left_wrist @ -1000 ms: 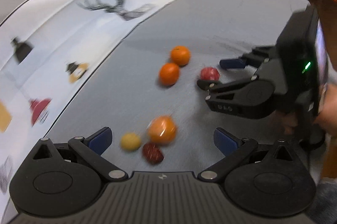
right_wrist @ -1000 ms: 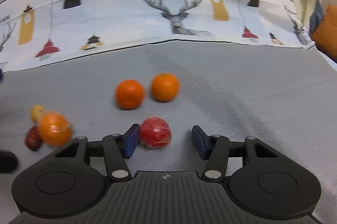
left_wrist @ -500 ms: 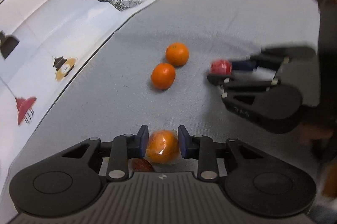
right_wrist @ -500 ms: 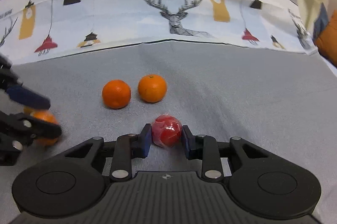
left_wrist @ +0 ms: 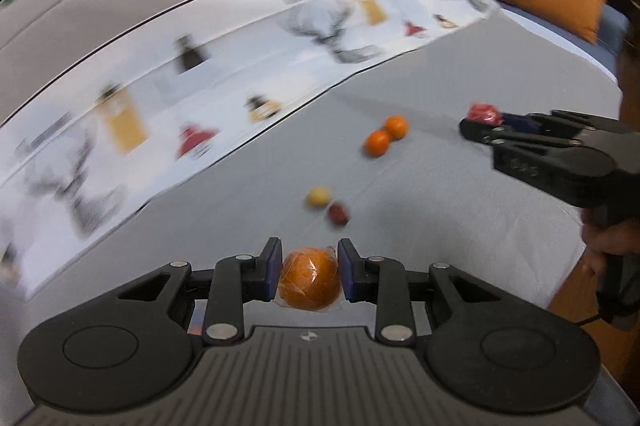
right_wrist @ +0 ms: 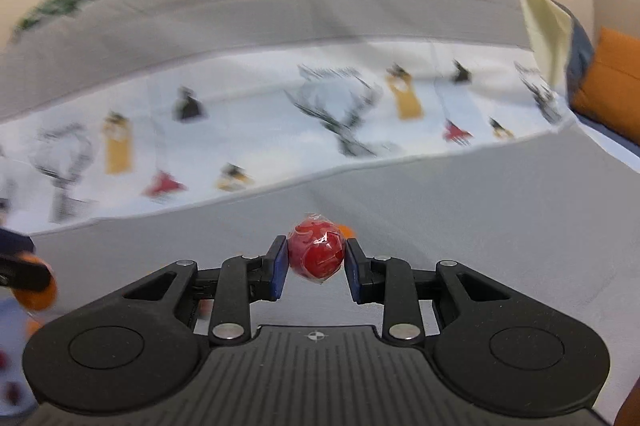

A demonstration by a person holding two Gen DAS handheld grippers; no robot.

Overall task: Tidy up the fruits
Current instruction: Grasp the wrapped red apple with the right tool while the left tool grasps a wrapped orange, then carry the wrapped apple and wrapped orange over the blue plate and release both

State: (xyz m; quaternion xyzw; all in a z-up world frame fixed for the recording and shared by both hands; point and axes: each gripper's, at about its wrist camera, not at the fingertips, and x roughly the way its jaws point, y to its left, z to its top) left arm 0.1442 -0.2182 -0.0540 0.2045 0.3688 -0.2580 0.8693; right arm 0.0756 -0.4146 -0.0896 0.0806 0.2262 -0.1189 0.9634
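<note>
- We find the left gripper (left_wrist: 308,276) clamped on a wrapped orange (left_wrist: 309,279), held above the grey cloth (left_wrist: 460,226).
- We find the right gripper (right_wrist: 316,263) clamped on a wrapped red fruit (right_wrist: 317,251), likewise aloft.
- Four fruits lie loose on the cloth: two oranges (left_wrist: 385,137), a yellow fruit (left_wrist: 319,197), a dark red fruit (left_wrist: 338,214); no destination is visible.

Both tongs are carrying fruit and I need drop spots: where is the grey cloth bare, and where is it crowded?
Bare: the grey cloth between the two oranges, the right tongs and the near edge. Also the strip along the printed cloth, left of the yellow fruit. Crowded: mid-cloth, where the yellow fruit touches the dark red fruit.
</note>
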